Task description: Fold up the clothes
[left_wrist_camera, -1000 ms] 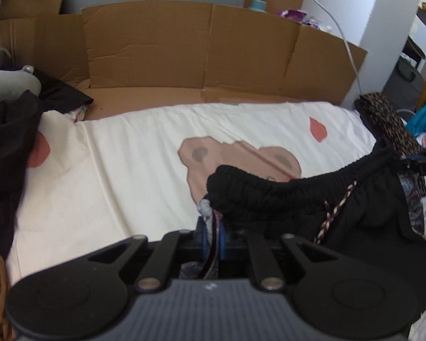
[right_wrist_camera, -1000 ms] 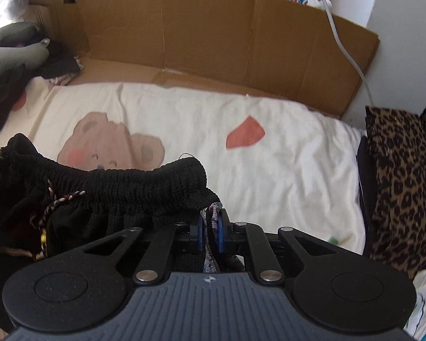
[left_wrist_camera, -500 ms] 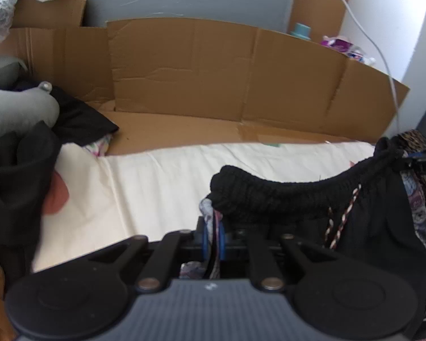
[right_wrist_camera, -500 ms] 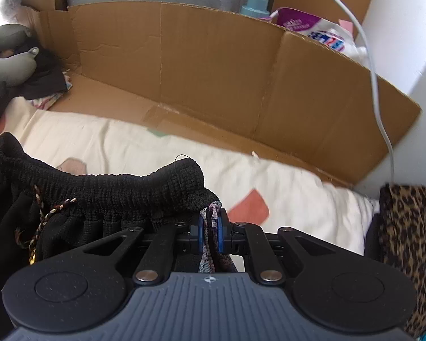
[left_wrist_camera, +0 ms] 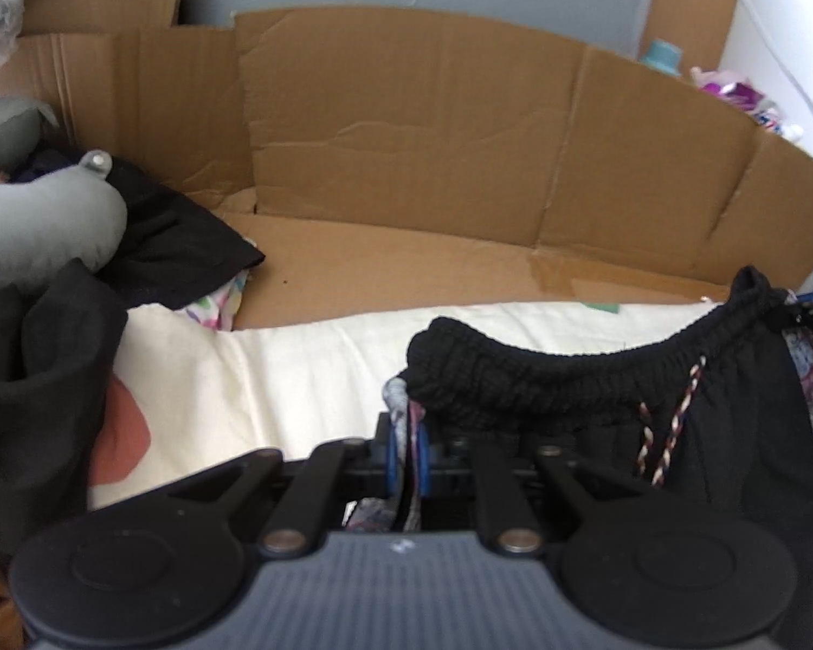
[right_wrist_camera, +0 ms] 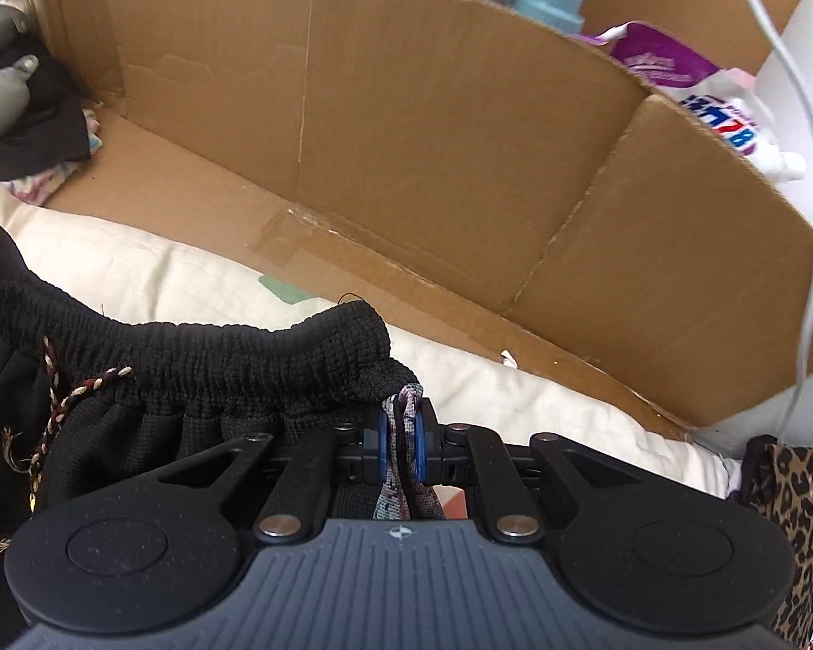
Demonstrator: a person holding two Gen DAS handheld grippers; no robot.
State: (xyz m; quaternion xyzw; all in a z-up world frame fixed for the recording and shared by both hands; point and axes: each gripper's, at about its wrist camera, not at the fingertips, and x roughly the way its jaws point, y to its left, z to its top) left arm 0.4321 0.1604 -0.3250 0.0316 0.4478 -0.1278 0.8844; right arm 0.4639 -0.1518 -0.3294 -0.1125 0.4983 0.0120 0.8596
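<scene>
Left wrist view has the cream bed sheet [left_wrist_camera: 298,368] spread out ahead of the tool, with a big cardboard sheet [left_wrist_camera: 460,162] standing behind it like a backstop. Off to the tool's left there's a heap of dark clothes [left_wrist_camera: 38,379] and something grey and padded. The black shorts [left_wrist_camera: 569,379] hang stretched between both tools by the elastic waistband, up off the bed. Left tool [left_wrist_camera: 408,452] is pinched shut on one end of the waistband with a bit of patterned lining poking through, and the right tool [right_wrist_camera: 401,447] is clamped on the other end the same way. A braided drawstring [left_wrist_camera: 672,422] dangles from the front. I'd say folding has barely begun: shorts are only held up, no fold in them yet, and they need laying flat first. Leopard-print fabric [right_wrist_camera: 802,514] sits just right of the right tool, a white cable [right_wrist_camera: 807,162] runs down the wall
</scene>
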